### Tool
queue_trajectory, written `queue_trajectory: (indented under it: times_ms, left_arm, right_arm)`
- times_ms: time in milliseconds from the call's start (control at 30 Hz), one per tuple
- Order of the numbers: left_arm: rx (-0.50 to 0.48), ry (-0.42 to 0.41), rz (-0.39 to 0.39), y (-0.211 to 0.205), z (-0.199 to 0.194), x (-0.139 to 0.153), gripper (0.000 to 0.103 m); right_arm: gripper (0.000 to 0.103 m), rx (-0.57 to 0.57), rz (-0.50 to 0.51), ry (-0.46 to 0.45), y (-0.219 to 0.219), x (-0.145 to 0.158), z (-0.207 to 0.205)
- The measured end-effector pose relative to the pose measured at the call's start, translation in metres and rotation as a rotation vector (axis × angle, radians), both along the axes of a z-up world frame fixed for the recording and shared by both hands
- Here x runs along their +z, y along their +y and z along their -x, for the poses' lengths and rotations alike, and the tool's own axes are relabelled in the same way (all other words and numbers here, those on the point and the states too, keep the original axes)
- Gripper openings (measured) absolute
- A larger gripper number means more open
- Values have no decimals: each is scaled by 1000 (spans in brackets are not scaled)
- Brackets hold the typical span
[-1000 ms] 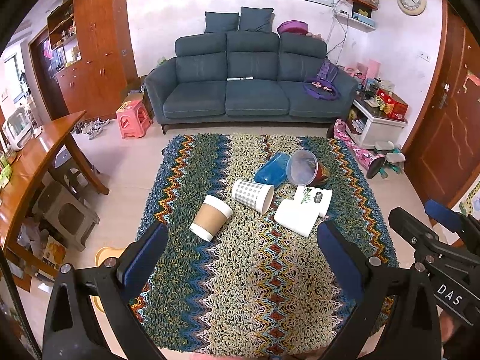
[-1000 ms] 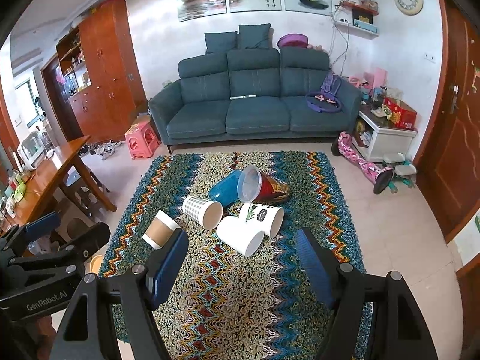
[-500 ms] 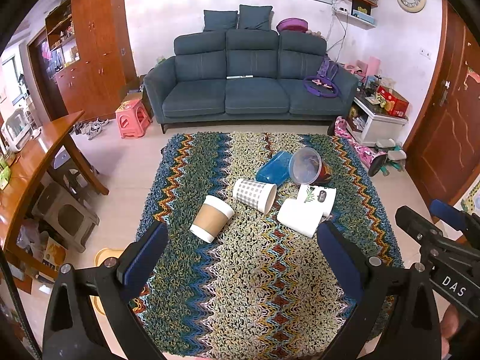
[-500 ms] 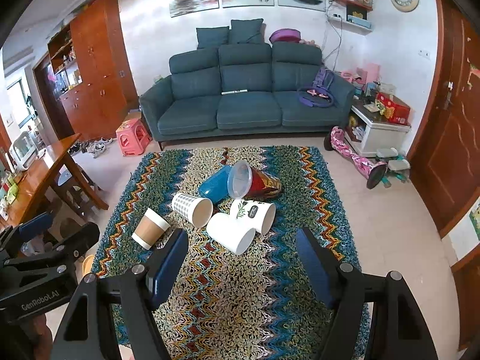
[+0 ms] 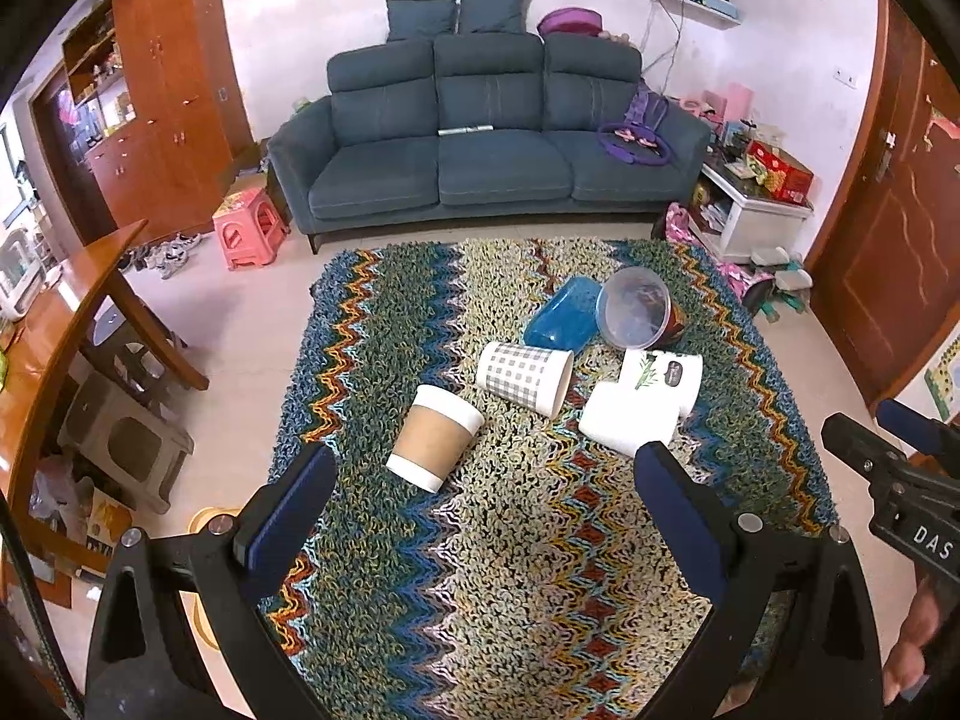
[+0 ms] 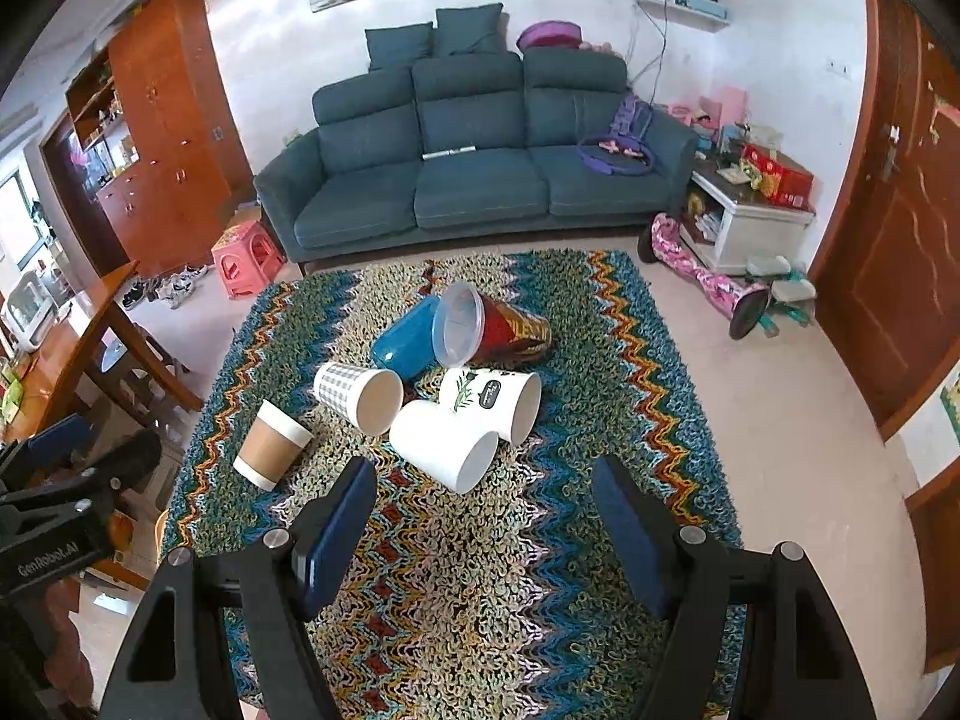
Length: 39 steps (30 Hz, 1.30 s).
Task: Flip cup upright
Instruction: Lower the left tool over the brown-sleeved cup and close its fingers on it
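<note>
Several cups lie on their sides on a zigzag rug (image 5: 510,570) (image 6: 480,588). A brown-sleeved paper cup (image 5: 435,438) (image 6: 271,445) lies furthest left. Beside it are a checked cup (image 5: 525,377) (image 6: 358,397), a plain white cup (image 5: 627,420) (image 6: 444,444), a leaf-printed white cup (image 5: 660,373) (image 6: 489,401), a blue cup (image 5: 561,323) (image 6: 403,337) and a red cup with a clear lid (image 5: 639,307) (image 6: 480,327). My left gripper (image 5: 483,492) hangs open above the rug, short of the brown cup. My right gripper (image 6: 483,501) is open too, just short of the plain white cup.
A blue sofa (image 5: 480,144) stands behind the rug. A wooden table (image 5: 54,324) and grey stools (image 5: 123,444) are at the left, a pink stool (image 5: 249,228) by the sofa. A white cabinet (image 6: 750,222) and a pink hoverboard (image 6: 702,282) sit at the right, near a wooden door (image 6: 888,264).
Both grippers have drifted slightly forward and down toward the cups, which look a little nearer. The cups lie as before. Both stay open.
</note>
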<state>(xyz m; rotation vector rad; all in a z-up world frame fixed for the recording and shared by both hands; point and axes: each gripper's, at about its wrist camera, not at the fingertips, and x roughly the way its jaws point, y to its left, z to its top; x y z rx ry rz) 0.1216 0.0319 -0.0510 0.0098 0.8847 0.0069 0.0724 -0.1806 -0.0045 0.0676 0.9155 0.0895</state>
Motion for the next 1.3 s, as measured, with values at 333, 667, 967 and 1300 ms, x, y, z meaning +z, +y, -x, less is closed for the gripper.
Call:
queue_trajectory:
  times_ms: [333,667,967,1300]
  left_arm:
    - [-56,120,-26,27,-38,-51,100]
    - [-88,195,-79,40,-67,-89,100]
    - [-120,249,-82,51,-88,-113,100]
    - [-154,340,-39,55,-117,-141,99]
  right_arm:
    - [75,22,20,80,16,-34,-19]
    - [75,91,-27,122,49,-61,-47]
    - [75,98,-1,158,85,-101,-86]
    - [75,99,-12,179,101,-128,-110]
